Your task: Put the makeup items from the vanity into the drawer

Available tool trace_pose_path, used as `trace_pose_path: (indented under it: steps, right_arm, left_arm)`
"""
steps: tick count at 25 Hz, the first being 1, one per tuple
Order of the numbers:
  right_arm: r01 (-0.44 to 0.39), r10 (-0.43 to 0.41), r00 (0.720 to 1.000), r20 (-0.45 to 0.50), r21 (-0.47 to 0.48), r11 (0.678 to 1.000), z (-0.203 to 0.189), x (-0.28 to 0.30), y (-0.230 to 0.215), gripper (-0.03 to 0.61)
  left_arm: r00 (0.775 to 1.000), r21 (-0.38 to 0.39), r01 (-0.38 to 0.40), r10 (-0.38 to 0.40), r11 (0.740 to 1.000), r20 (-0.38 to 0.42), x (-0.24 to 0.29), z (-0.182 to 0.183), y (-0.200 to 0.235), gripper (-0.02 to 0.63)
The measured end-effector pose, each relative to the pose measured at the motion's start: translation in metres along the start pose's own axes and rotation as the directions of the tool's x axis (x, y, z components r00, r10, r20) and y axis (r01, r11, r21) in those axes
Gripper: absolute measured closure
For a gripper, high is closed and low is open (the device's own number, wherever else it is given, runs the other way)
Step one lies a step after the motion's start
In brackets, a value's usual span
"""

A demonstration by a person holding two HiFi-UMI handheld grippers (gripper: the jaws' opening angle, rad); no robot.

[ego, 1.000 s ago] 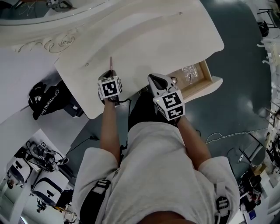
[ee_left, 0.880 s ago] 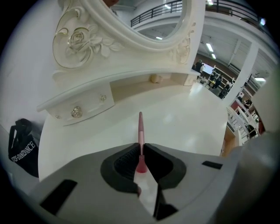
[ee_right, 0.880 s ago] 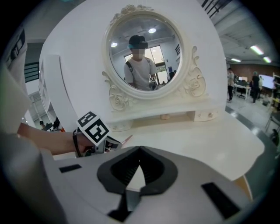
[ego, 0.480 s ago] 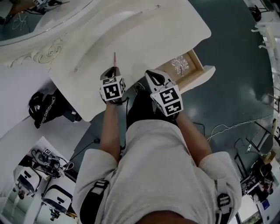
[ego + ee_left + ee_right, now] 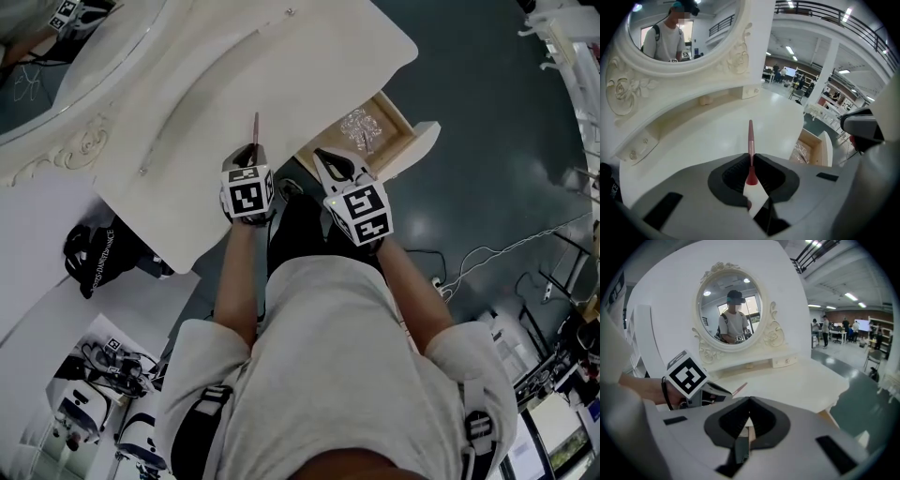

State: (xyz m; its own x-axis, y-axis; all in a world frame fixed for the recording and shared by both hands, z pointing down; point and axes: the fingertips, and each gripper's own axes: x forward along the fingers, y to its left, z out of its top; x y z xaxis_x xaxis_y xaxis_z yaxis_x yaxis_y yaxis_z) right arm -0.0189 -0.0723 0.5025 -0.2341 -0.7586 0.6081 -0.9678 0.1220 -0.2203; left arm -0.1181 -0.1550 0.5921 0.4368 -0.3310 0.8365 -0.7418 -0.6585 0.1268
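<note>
A slim pink makeup pencil (image 5: 255, 129) sticks out forward from my left gripper (image 5: 253, 152), which is shut on its lower end above the white vanity top (image 5: 178, 103). In the left gripper view the pencil (image 5: 750, 140) stands straight up between the jaws of that gripper (image 5: 751, 161). My right gripper (image 5: 324, 156) hangs beside it near the vanity's front edge, shut with nothing in it (image 5: 749, 420). The open wooden drawer (image 5: 415, 148) lies just right of both grippers, with a glittery item (image 5: 357, 125) inside.
An oval mirror (image 5: 733, 310) in an ornate white frame stands at the back of the vanity. A black bag (image 5: 103, 258) lies on the floor at the left, cables (image 5: 487, 253) trail on the dark floor at the right, and equipment (image 5: 103, 394) sits at lower left.
Both grippers have moved right along the vanity's front edge, closer to the open drawer. The pencil stays in the left jaws, and the right jaws stay shut.
</note>
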Motion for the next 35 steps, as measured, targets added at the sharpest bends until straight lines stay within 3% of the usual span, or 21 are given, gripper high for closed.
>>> trace_pose_path:
  steps: [9, 17, 25, 35]
  right_arm:
    - [0.064, -0.065, 0.998, 0.015, 0.066, 0.996, -0.021, -0.037, -0.038, 0.565]
    - [0.168, -0.17, 0.985, 0.021, 0.051, 0.984, -0.039, -0.067, -0.082, 0.565]
    - [0.208, -0.21, 0.978, 0.006, 0.117, 0.971, -0.069, -0.089, -0.113, 0.565]
    - [0.231, -0.236, 0.972, 0.013, 0.158, 0.96, -0.089, -0.093, -0.14, 0.565]
  left_arm:
    - [0.996, 0.109, 0.086, -0.085, 0.99, -0.02, 0.014, 0.009, -0.075, 0.569]
    - [0.982, 0.237, 0.191, -0.189, 0.953, -0.031, 0.016, 0.016, -0.157, 0.569]
    - [0.965, 0.266, 0.26, -0.241, 0.928, -0.101, 0.025, -0.004, -0.212, 0.569]
    - [0.959, 0.243, 0.275, -0.248, 0.93, -0.137, 0.041, -0.026, -0.237, 0.569]
